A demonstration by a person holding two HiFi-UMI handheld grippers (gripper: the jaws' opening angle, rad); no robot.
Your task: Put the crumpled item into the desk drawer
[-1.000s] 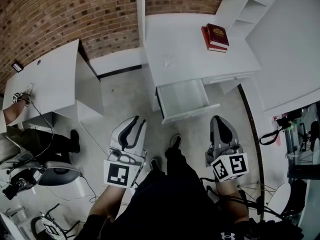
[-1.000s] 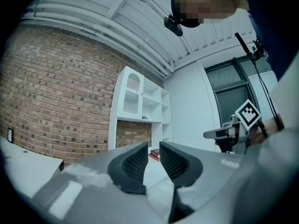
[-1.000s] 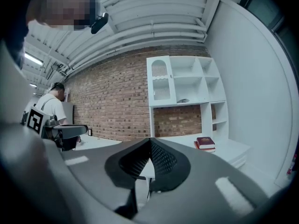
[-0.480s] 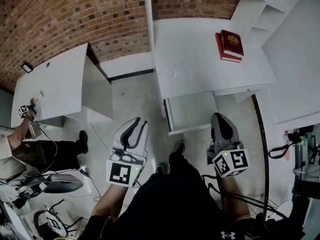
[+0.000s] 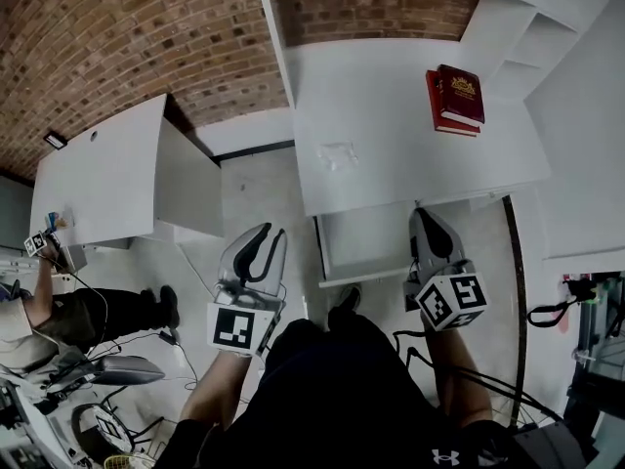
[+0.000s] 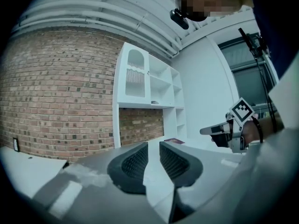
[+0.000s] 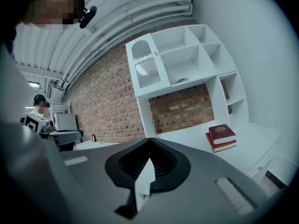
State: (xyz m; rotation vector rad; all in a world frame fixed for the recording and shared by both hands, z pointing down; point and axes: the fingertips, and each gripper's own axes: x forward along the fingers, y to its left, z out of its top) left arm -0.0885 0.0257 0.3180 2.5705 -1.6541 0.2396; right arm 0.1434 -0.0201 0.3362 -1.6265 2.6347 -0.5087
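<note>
Hovering at left, one left gripper point(image 5: 262, 240) shows jaws slightly spread, nothing between. One crumpled item point(image 5: 338, 154) lies on the white desk point(image 5: 391, 169), beyond its one open drawer point(image 5: 366, 245). One right gripper point(image 5: 427, 225) has jaws pressed together. Two red books point(image 5: 455, 99) sit far right.

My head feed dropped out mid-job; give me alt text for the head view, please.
Seen from above, a white desk with its drawer open holds a crumpled item and red books. The left gripper, open, and the right gripper, shut, point toward it, both empty.
</note>
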